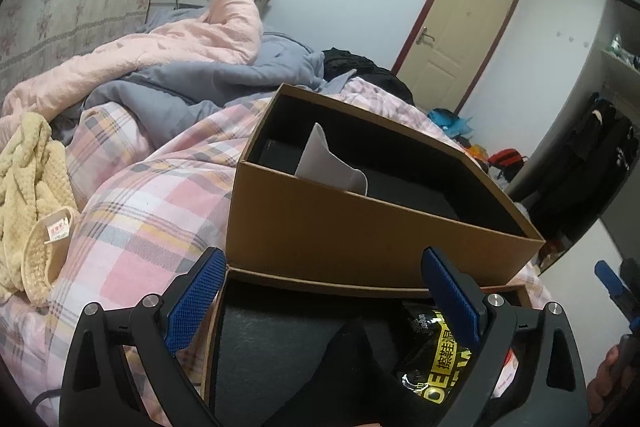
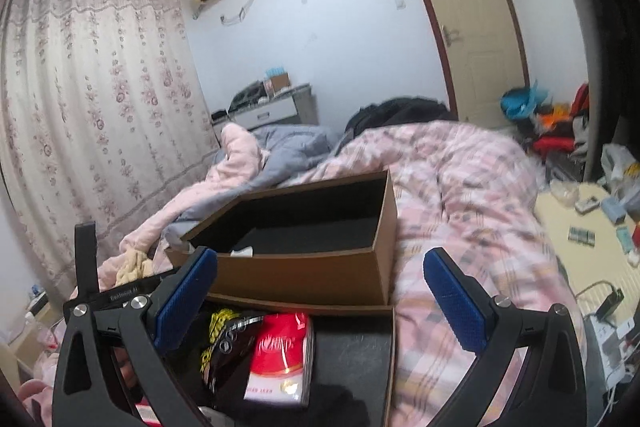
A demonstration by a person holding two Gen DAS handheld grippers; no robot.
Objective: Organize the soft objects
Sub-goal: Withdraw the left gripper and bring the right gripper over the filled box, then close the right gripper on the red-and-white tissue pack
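Both tongs are hanging wide apart, gripping nothing: left tongs (image 1: 322,301) and right tongs (image 2: 320,301) are hovering over the near box (image 2: 356,355), where a black-and-yellow packet (image 1: 434,357) and a red packet (image 2: 282,359) are lying side by side. The brown box (image 1: 360,227) behind is sitting on the plaid quilt (image 1: 148,211), long axis running left-right, with a white sock (image 1: 332,163) leaning inside, pointing up. A beige fuzzy garment (image 1: 28,195) is lying crumpled to the left.
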